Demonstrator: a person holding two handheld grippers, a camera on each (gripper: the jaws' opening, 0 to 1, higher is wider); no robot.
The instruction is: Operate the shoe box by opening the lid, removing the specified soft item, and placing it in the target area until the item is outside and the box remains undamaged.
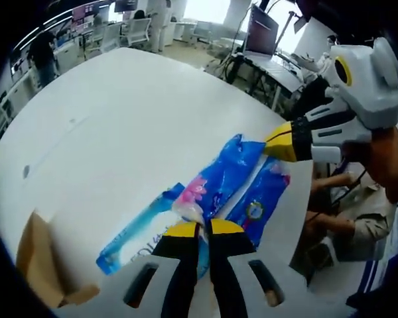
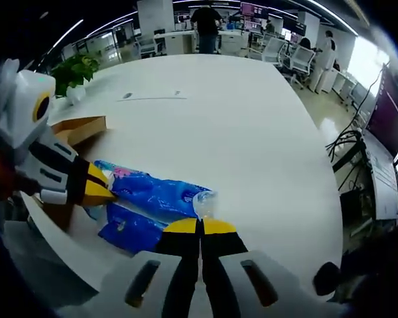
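On a wide white tabletop (image 1: 119, 126), two sets of yellow-tipped tongs grip opposite ends of a soft blue plastic package (image 1: 219, 189): the left tongs (image 1: 198, 228) are clamped together on one end, the right tongs (image 2: 200, 226) pinched on the other. A brown cardboard shoe box (image 2: 79, 127) sits nearby, the package outside it.

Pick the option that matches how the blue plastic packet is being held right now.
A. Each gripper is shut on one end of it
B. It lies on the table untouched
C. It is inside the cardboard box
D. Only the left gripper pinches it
A: the left gripper and the right gripper are each shut on an opposite end of the blue packet, stretched over the white table.
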